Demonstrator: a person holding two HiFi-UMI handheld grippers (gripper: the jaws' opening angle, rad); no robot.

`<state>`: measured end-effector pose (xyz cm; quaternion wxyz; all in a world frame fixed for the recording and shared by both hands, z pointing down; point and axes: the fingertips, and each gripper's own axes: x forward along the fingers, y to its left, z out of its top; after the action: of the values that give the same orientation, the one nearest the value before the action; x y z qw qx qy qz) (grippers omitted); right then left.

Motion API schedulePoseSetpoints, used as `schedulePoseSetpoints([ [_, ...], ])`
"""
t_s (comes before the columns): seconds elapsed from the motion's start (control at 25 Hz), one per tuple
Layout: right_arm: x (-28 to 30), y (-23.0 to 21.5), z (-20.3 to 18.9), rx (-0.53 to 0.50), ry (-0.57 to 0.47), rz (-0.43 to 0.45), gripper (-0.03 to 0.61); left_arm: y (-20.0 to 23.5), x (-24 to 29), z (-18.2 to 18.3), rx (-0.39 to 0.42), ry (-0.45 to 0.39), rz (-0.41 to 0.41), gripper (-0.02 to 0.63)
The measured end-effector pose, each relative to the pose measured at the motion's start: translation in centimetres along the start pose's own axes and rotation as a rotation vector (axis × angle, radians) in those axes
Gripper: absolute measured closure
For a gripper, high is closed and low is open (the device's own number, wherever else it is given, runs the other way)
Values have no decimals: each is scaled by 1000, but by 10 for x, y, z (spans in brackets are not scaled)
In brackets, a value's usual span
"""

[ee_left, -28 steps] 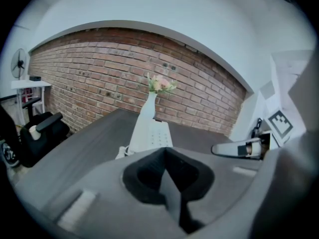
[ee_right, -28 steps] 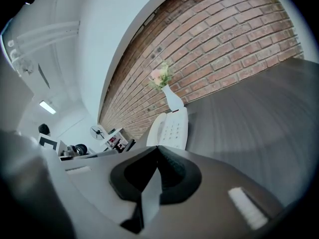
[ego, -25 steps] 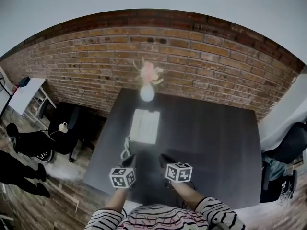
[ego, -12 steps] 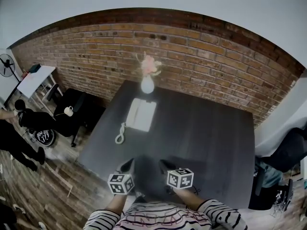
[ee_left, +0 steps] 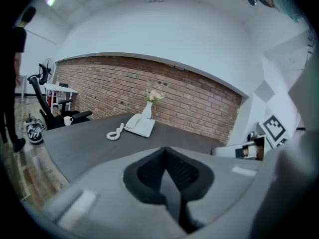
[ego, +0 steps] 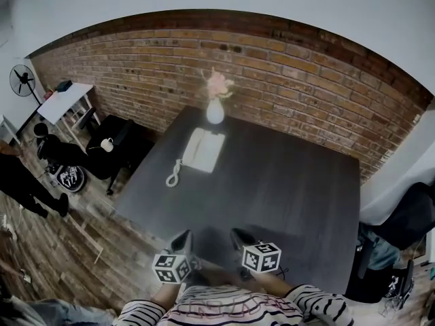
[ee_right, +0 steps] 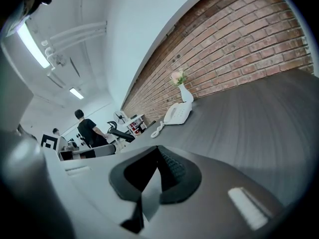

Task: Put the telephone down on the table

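A white telephone [ego: 203, 149] lies on the dark table [ego: 285, 189] near its far left corner, its coiled cord [ego: 175, 174] trailing toward the left edge. It also shows far off as the telephone [ee_left: 138, 124] and the telephone [ee_right: 177, 114]. Both grippers hang at the table's near edge, well apart from the phone. My left gripper [ego: 182, 240] is shut with nothing in it. My right gripper [ego: 239, 237] is shut and empty too. Each carries its marker cube.
A white vase with pink flowers [ego: 216, 107] stands just behind the telephone, against the brick wall [ego: 299, 80]. Black office chairs [ego: 109, 151] and a small white desk [ego: 68, 104] stand left of the table. A person [ego: 20, 182] is at the far left on the wooden floor.
Both grippers, still shut, have drawn back from the middle of the table to its near edge. The telephone now lies farther from them.
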<state>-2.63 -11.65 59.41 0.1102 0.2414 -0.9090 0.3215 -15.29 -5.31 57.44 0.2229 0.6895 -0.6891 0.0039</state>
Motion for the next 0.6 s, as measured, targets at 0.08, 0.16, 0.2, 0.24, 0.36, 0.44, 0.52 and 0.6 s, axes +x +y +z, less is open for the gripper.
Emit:
schedulePoseSetpoints([
  [0.08, -10, 3, -6, 2, -3, 15, 577, -8, -10, -8, -3, -3, 8, 614],
  [0.16, -18, 6, -12, 9, -8, 27, 577, -15, -18, -15, -6, -5, 17, 614],
  [0.2, -22, 7, -15, 10, -10, 31, 577, -19, -21, -17, -6, -8, 21, 614],
  [0.24, -25, 8, -16, 9, -12, 34, 577, -22, -24, -18, -3, -12, 23, 614],
  [0.36, -34, 9, -23, 7, -16, 39, 577, -33, -31, -21, 7, -21, 24, 614],
  [0.44, -40, 7, -26, 10, -22, 33, 578, -39, -34, -22, 11, -27, 22, 614],
  [0.52, -44, 4, -28, 9, -29, 23, 578, -42, -35, -24, 12, -32, 23, 614],
  [0.6, -48, 3, -28, 5, -36, 19, 578, -45, -36, -24, 5, -36, 22, 614],
])
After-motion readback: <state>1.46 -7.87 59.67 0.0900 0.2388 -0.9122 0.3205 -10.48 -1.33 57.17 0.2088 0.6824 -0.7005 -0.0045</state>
